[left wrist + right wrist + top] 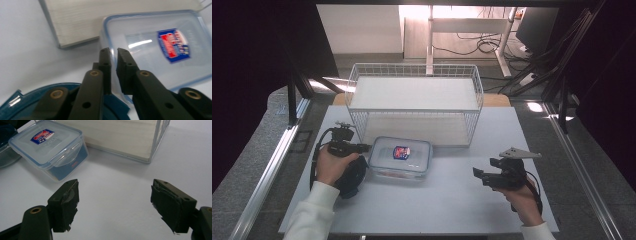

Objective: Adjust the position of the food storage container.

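Observation:
A clear plastic container [387, 159] with a blue-rimmed lid and a red and blue label sits in front of the wire rack, left of centre. It lies ahead in the left gripper view [140, 30] and at the upper left of the right gripper view [60, 147]. My left gripper [366, 147] points at its left end. In its own view the jaws [113, 53] stand almost together with a thin slit, right at the container's rim, and nothing is pinched between them. My right gripper [477, 172] hovers over the bare table to the right, its jaws wide apart [115, 192] and empty.
A white wire rack [414, 92] with a shelf on top stands behind the container; its pale base board [75, 20] [120, 135] lies close by. A dark blue round dish [352, 175] [30, 100] sits under the left hand. A white board [452, 200] covers the table.

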Tool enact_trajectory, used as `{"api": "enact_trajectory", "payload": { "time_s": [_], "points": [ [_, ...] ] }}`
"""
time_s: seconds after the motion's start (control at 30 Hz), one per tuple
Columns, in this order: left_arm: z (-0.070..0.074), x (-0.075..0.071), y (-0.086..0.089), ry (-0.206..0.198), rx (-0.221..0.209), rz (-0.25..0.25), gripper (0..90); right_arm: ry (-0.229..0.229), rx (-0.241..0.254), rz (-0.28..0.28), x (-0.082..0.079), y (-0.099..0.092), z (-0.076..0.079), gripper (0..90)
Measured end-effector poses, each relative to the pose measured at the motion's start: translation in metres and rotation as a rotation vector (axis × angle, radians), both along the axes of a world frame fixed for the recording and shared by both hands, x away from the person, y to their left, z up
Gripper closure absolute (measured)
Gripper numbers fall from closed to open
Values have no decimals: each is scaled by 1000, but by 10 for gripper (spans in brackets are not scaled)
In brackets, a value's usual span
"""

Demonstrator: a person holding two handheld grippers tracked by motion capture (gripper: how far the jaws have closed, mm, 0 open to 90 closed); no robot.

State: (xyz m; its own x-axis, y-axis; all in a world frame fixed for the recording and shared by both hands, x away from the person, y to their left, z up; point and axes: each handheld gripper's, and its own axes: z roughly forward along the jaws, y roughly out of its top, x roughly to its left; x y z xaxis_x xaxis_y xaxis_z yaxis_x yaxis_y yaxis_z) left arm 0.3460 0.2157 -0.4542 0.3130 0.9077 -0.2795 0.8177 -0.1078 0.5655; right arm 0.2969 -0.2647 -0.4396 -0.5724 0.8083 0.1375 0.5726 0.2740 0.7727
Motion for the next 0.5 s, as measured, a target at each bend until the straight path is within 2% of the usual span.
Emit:
{"api": "enact_trajectory", "payload": {
  "time_s": [0.07,0.2,0.3,0.43,0.5],
  "points": [
    [-3,4,-2,10,37,0,856,1,-3,0,1,0,-2,224],
    [-9,10,-6,23,77,-7,891,9,-9,-4,2,0,-5,223],
    [-11,14,-9,27,81,-7,900,17,-13,-4,2,1,-6,223],
    [-14,17,-14,40,111,-17,900,17,-19,-2,2,2,-7,222],
    [-16,20,-14,47,113,-5,900,17,-19,-3,2,2,-8,222]
  ]
}}
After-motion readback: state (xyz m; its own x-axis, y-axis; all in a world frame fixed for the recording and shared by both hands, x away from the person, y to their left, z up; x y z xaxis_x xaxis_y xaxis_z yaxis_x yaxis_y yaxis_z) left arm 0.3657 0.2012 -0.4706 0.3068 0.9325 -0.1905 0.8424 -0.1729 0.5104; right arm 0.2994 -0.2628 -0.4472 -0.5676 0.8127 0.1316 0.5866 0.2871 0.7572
